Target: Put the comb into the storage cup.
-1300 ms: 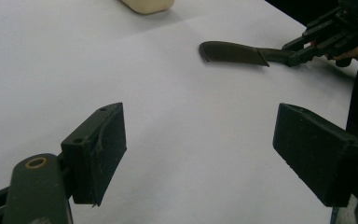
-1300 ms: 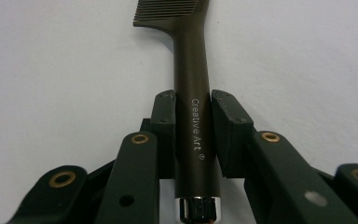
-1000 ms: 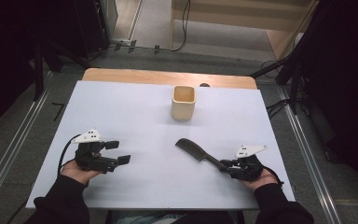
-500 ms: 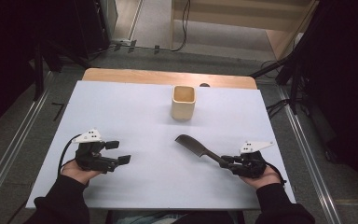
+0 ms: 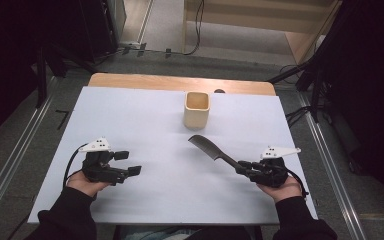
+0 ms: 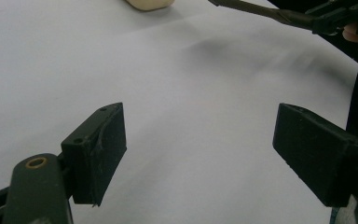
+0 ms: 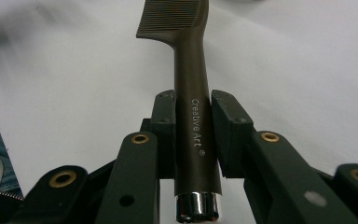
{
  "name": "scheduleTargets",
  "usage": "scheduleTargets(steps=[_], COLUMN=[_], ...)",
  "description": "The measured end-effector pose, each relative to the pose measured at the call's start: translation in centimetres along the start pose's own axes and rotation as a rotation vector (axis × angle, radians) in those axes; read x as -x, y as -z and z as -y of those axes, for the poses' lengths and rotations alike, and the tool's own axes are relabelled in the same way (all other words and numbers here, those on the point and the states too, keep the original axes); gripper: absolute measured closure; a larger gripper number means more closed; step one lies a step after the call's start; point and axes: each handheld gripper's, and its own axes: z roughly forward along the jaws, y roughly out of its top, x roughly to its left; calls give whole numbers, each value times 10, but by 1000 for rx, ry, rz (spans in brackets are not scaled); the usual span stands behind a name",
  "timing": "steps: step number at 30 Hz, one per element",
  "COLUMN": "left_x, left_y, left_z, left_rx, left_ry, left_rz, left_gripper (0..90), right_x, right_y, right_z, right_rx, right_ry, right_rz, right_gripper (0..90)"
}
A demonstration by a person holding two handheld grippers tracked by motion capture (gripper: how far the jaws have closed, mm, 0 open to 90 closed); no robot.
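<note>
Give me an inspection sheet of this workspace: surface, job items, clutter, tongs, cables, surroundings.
Surface: white sheet over a wooden table.
Job's things: dark comb, handle clamped, toothed end pointing toward the cream square cup, which stands upright and apart from it.
Clutter: nothing seen.
Tongs: right tongs shut on the comb handle; left tongs open, nothing between them.
Cables: black cable trailing from the left tongs; more cables on the floor beyond the table.
Surroundings: dark room, metal rails on both sides, wooden furniture behind.
</note>
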Motion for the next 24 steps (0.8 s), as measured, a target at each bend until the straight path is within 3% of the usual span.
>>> scheduleTargets(steps=[11, 13, 19, 24], left_x=[2, 4, 7, 9], left_y=[-7, -7, -8, -10], left_z=[-4, -5, -7, -8], left_rx=[-26, -29, -24, -24], left_ry=[-3, -8, 20, 27], left_rz=[1, -14, 4, 7], left_gripper=[210, 211, 233, 233], right_x=[-2, -5, -14, -22], right_y=[-2, -4, -13, -19], right_z=[-9, -10, -15, -22], right_rx=[22, 17, 8, 39], right_ry=[-31, -37, -24, -31], right_rz=[21, 22, 23, 8], right_gripper=[702, 702, 702, 702])
